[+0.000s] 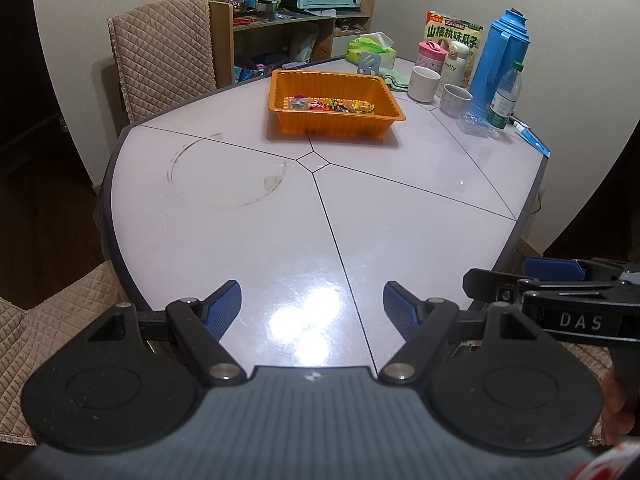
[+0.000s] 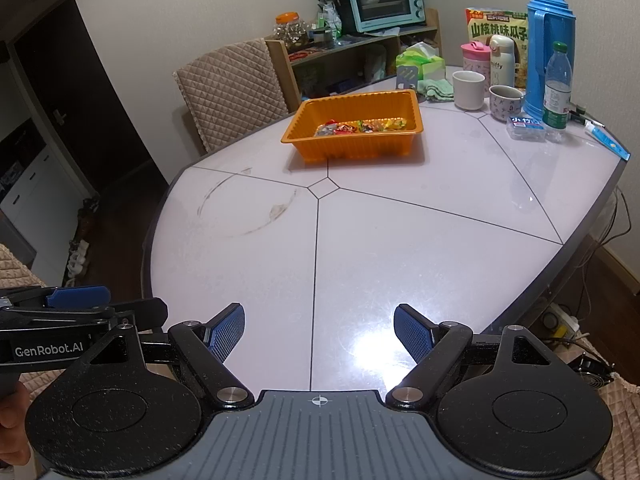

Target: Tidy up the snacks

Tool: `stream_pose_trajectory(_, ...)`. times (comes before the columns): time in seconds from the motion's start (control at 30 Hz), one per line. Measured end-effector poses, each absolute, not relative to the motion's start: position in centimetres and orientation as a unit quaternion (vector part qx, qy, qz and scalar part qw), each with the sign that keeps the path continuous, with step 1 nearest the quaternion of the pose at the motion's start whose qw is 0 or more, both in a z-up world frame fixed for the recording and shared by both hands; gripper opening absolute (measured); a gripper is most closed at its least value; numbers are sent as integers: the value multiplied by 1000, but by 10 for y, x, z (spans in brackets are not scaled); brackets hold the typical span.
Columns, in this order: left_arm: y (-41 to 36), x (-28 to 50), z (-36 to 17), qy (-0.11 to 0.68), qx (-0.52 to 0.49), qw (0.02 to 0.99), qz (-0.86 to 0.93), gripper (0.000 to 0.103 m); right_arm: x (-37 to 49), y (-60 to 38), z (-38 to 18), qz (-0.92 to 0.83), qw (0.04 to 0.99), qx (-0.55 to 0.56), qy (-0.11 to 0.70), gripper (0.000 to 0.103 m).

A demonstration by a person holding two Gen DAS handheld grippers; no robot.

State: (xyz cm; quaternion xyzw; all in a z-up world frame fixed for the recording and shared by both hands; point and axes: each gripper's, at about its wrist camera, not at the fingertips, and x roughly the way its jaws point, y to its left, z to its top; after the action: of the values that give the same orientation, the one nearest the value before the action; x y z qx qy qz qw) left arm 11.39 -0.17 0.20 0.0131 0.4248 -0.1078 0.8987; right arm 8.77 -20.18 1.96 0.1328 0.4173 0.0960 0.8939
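1. Hovering near the table edge, well short of the orange ribbed plastic tray [image 1: 335,98], the left gripper [image 1: 312,310] gapes wide, holding nothing.
2. Wrapped snacks [image 1: 330,105] sit inside that tray, against its near wall.
3. Right of it, the right gripper [image 2: 319,330] gapes too, empty; approach the tray slowly from above.

Even indoor light, sharp focus.
Overhead lamp glare blooms on the glossy bench [image 1: 224,240]; fisheye bends edges, corners black.
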Motion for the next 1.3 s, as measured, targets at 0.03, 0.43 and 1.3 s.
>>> stream_pose_trajectory(0.03, -2, 114, 2, 425, 13, 899, -108, 76, 87, -202, 20, 96, 894, 133, 417, 82)
stream_pose_trajectory(0.43, -2, 114, 2, 425, 13, 899, -108, 76, 87, -201, 20, 96, 894, 132, 417, 82)
stream_pose_trajectory(1.3, -1, 115, 5, 424, 12, 899, -110, 76, 87, -200, 20, 96, 895, 132, 416, 82)
